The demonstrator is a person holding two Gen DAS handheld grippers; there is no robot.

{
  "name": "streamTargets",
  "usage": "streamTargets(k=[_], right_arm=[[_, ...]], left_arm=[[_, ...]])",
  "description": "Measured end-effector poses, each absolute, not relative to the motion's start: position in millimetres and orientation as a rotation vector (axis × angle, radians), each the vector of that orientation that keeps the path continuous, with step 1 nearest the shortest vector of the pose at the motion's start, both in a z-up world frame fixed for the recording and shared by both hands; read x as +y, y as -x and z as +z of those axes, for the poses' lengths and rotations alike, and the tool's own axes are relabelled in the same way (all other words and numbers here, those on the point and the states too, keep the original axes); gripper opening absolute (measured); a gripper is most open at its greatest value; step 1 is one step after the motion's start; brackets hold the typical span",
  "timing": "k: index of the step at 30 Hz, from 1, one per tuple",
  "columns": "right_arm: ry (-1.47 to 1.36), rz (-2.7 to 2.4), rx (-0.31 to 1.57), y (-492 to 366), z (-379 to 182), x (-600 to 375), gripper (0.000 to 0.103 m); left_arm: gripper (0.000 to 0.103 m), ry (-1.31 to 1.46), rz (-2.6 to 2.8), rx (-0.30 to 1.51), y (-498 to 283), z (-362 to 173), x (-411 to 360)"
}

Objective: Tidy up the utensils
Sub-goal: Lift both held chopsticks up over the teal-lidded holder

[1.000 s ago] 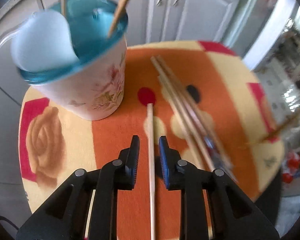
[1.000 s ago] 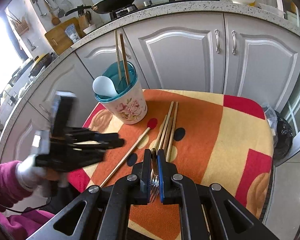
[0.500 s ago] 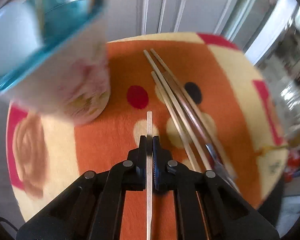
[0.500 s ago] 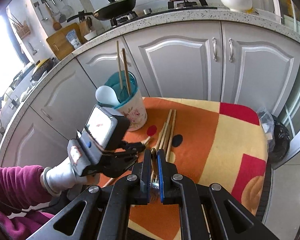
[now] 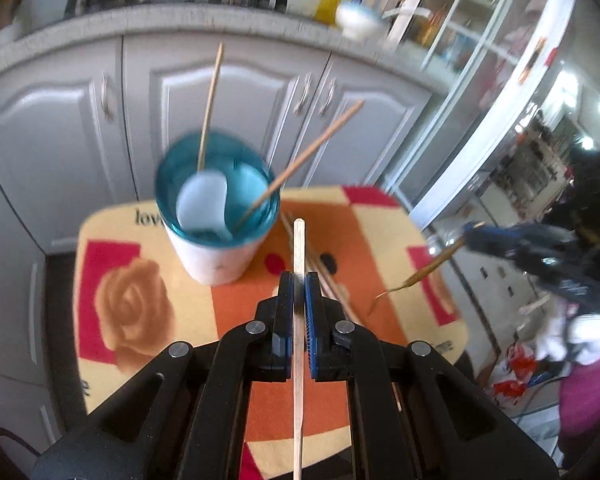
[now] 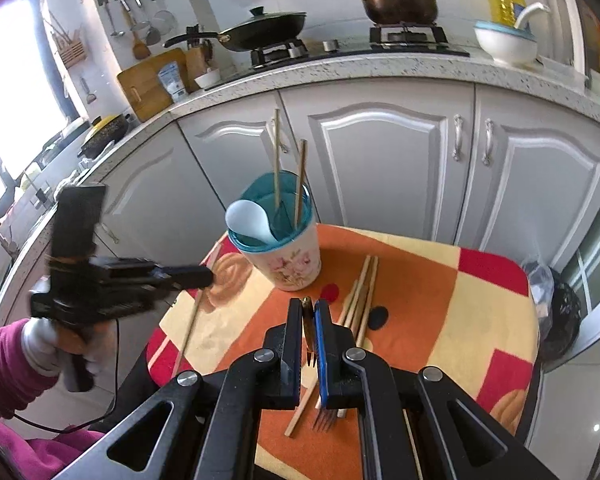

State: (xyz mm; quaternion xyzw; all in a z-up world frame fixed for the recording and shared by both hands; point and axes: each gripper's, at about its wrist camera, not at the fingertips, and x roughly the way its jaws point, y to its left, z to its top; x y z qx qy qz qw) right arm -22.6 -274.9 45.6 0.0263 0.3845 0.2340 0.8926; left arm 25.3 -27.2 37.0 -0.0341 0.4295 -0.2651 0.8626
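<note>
- L gripper (image 5: 299,280): jaws clamped on chopstick (image 5: 298,320), raised above table (image 5: 148,360), tilted down.
- R gripper (image 6: 309,312): jaws pinched on fork (image 6: 309,332) handle, over table's near edge.
- L hand (image 6: 60,344): white glove, magenta sleeve.

Both the left gripper (image 5: 299,280) and the right gripper (image 6: 309,307) are black with silver screws and blue-edged pads (image 6: 321,320). A magenta sleeve (image 6: 4,354) and a white glove (image 6: 40,340) sit behind the left gripper, where a black cable (image 6: 100,412) trails.

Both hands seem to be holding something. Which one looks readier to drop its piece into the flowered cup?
Probably the left. Its hand-held gripper is shut on a chopstick aimed near the cup. The right hand-held gripper, clamping a fork, sits farther back over the table.
</note>
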Motion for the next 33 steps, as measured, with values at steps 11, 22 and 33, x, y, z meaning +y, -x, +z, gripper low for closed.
streamTargets(k=[11,22,33], right_arm=[[-0.006,0.541,0.737,15,83,-246,0.005],[0.008,0.595,0.658,-18,133,-213,0.005],[-0.003,0.573,0.675,-80,138,-190,0.005]], left_arm=[[0.004,0.162,-0.491,0.726,-39,118,21],[0.004,0.233,-0.332,0.563,-110,152,42],[0.004,0.206,-0.244,0.453,-178,156,32]])
